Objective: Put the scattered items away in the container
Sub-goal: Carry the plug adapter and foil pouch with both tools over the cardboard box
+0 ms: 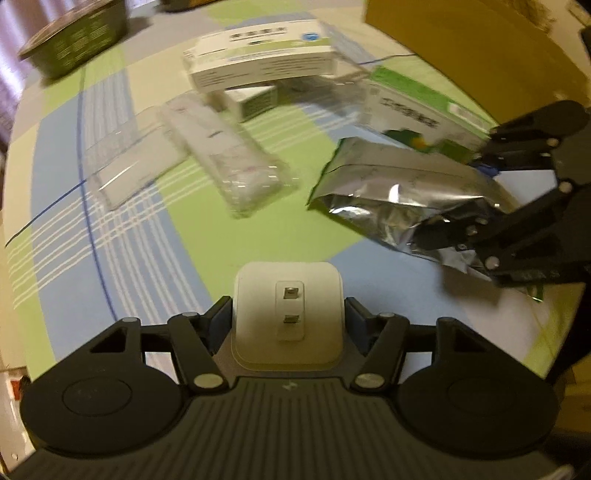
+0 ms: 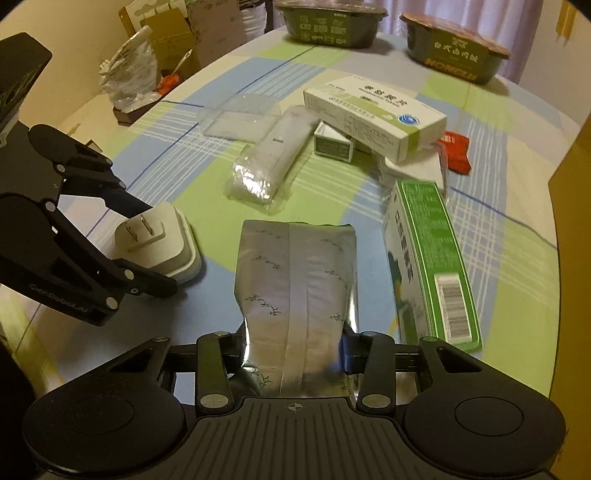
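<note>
My left gripper [image 1: 288, 317] is shut on a white plug adapter [image 1: 288, 291], prongs facing the camera; in the right wrist view the same adapter [image 2: 159, 243] sits between the left gripper's black fingers [image 2: 122, 199] at the left. My right gripper [image 2: 293, 350] is shut on a silver foil pouch [image 2: 295, 273], also seen from the left wrist as the foil pouch [image 1: 399, 195] held by the right gripper [image 1: 454, 206]. A cardboard box wall [image 1: 472, 48], brown, rises at the far right.
On the checked tablecloth [image 2: 207, 155] lie a clear-wrapped white item [image 2: 269, 166], a clear plastic sheet [image 2: 240, 114], a white-green medicine box [image 2: 373, 114] stacked on smaller boxes, a green-white carton [image 2: 428, 258] and a red packet [image 2: 456, 151]. Two dark food tubs [image 2: 332, 22] stand at the back.
</note>
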`<state>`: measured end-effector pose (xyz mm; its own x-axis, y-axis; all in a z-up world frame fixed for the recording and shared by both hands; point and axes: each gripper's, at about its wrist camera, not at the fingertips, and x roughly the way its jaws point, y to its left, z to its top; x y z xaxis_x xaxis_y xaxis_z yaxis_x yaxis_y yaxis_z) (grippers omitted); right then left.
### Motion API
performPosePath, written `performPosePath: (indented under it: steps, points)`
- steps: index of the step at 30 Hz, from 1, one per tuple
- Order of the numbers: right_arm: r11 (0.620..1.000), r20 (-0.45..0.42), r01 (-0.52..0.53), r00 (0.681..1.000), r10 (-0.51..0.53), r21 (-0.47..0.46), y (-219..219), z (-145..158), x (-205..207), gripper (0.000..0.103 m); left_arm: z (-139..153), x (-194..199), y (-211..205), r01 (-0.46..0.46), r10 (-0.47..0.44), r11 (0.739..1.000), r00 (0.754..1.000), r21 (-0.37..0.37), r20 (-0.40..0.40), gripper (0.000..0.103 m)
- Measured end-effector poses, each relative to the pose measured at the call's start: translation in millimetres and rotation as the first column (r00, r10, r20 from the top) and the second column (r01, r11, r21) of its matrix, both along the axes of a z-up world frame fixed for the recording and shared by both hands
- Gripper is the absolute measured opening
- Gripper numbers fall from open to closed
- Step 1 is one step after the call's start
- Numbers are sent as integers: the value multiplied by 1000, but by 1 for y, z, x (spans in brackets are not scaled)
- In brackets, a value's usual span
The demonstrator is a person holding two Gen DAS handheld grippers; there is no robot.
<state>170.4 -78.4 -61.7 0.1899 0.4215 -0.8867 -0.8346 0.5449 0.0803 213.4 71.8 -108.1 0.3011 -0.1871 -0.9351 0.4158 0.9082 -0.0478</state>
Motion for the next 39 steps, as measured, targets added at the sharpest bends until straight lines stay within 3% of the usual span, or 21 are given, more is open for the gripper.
performPosePath:
  steps: [7, 17, 28, 34, 39]
  points:
    - [999, 12, -21, 1000, 21, -24, -5, -3, -9, 49, -6, -8, -9, 71, -70, 996, 997, 58, -13, 60]
    - [1000, 25, -1, 1000, 1, 0, -9, 7, -13, 43, 1, -12, -8, 45, -44, 998, 999, 49, -15, 60]
    - [989, 59, 96, 993, -103, 111, -52, 70, -34, 43, 64, -35, -16, 4, -4, 1000, 999, -5, 54, 60]
    - [973, 113, 166, 976, -186, 163, -97, 109, -35, 43, 104, -39, -51, 40, -40, 999, 993, 7, 109, 60]
    - [950, 165, 237, 948, -272, 205, -144, 139, -28, 43, 135, -33, -98, 54, -50, 998, 987, -25, 153, 60]
